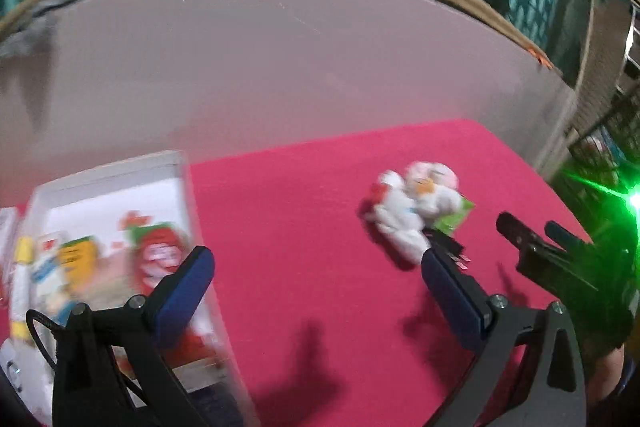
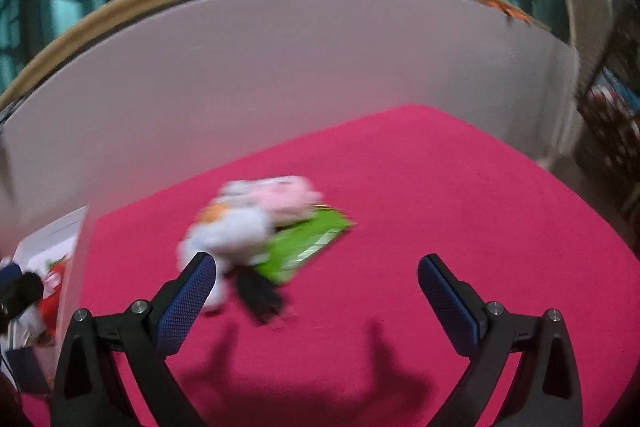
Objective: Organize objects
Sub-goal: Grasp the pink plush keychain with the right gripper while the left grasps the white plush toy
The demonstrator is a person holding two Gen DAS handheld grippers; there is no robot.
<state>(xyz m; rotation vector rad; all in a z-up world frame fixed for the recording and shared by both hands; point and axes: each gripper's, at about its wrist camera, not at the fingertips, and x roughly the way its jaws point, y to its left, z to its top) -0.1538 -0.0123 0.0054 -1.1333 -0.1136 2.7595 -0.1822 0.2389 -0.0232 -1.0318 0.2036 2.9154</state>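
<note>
Honestly, both tools are spread and empty: left tool (image 1: 318, 281), right tool (image 2: 316, 281). The plush toy (image 2: 240, 223) lies on the pink table (image 2: 440, 187) at the right tool's 11 o'clock, with a hang tag (image 2: 304, 247). Risk: pinching only the tag, so the toy swings or slips before reaching the clear box (image 1: 120, 227).

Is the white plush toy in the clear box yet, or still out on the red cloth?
Out: the white plush toy lies on the red cloth, apart from the clear box.

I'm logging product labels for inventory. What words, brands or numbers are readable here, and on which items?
None can be read.
Green tag under the white plush toy: printed marks, too blurred.
Packets in the clear box: the red one and the yellow one carry print, smeared by motion.
Black tags: no legible text.
</note>
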